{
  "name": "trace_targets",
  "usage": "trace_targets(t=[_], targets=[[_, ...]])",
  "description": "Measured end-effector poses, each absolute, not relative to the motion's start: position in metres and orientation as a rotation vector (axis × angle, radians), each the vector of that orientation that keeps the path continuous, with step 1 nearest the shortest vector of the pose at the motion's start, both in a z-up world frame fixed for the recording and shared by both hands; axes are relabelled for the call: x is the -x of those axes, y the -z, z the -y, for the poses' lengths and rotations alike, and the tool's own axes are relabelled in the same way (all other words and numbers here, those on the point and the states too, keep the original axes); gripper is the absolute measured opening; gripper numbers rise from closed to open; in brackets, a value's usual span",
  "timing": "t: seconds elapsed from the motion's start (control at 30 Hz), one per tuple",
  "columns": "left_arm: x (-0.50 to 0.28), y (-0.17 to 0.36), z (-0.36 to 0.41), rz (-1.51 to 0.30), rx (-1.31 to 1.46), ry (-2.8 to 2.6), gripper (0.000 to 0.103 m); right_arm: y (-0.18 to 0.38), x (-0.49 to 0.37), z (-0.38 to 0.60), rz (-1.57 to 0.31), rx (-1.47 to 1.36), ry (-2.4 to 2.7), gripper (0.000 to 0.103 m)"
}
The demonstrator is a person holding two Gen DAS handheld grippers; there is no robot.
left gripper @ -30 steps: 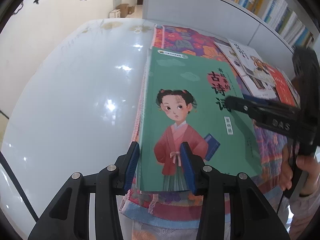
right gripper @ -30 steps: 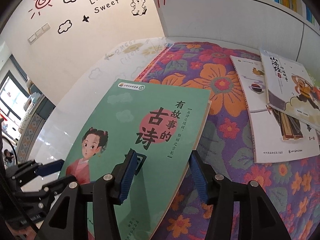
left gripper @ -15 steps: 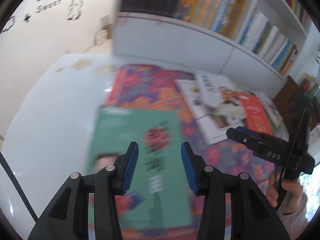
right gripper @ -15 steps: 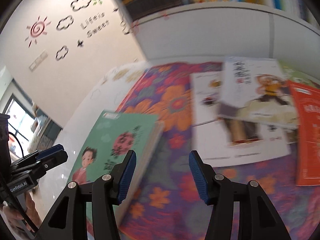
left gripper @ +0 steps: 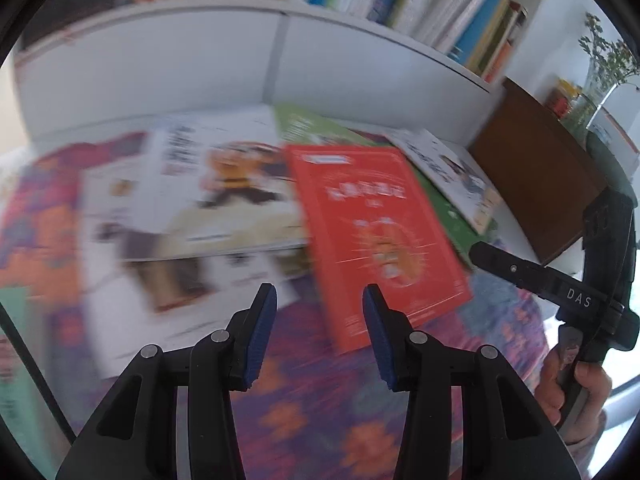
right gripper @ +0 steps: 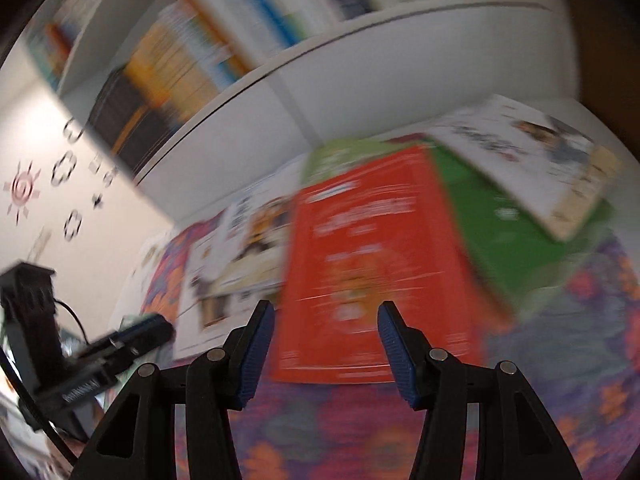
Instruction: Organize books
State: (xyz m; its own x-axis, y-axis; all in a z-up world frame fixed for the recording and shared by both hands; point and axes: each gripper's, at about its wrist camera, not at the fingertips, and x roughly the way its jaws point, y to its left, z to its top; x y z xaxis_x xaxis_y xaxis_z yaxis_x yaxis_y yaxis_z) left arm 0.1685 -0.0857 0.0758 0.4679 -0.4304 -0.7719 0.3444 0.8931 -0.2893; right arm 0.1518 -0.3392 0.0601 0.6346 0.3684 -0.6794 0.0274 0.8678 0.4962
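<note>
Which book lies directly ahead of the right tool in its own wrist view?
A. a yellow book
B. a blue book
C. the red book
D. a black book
C. In the right wrist view the red book lies on the flowered cloth just beyond the open right tool, with a green book partly under it to the right.

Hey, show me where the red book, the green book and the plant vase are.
red book (left gripper: 376, 236): left wrist view, middle of its front cover.
green book (right gripper: 504, 236): right wrist view, bare cover between the red book and the white one lying on it.
plant vase (left gripper: 596, 104): left wrist view, glass body under the stems.
</note>
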Motion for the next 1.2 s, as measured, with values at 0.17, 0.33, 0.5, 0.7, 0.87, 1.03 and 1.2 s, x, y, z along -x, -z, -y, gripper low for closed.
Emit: trace_targets(t=[0.17,0.33,0.5,0.7,0.87,1.03,1.2], targets=[[-0.180,-0.052,0.120,-0.952,0.082,0.416,0.042,-0.039,-0.158,0.379,-0.875,-0.593,-0.203,0.053],[-0.187,-0.024,0.122,-0.988,0.150,0.430,0.042,-0.026,-0.168,0.380,-0.888,-0.608,-0.232,0.053],[-0.191,-0.014,0.117,-1.002,0.221,0.465,0.049,-0.017,-0.174,0.369,-0.902,-0.529,-0.195,0.053],[-0.188,-0.006,0.109,-0.960,0.306,0.497,0.050,-0.003,-0.171,0.365,-0.851,-0.517,-0.185,0.053],[-0.187,-0.007,0.111,-0.950,0.285,0.488,0.049,-0.003,-0.171,0.358,-0.838,-0.469,-0.167,0.053],[-0.180,-0.011,0.122,-0.950,0.160,0.433,0.040,-0.003,-0.169,0.355,-0.848,-0.465,-0.177,0.042],[-0.164,-0.017,0.122,-0.995,0.089,0.416,0.041,-0.008,-0.151,0.348,-0.888,-0.453,-0.163,0.042]])
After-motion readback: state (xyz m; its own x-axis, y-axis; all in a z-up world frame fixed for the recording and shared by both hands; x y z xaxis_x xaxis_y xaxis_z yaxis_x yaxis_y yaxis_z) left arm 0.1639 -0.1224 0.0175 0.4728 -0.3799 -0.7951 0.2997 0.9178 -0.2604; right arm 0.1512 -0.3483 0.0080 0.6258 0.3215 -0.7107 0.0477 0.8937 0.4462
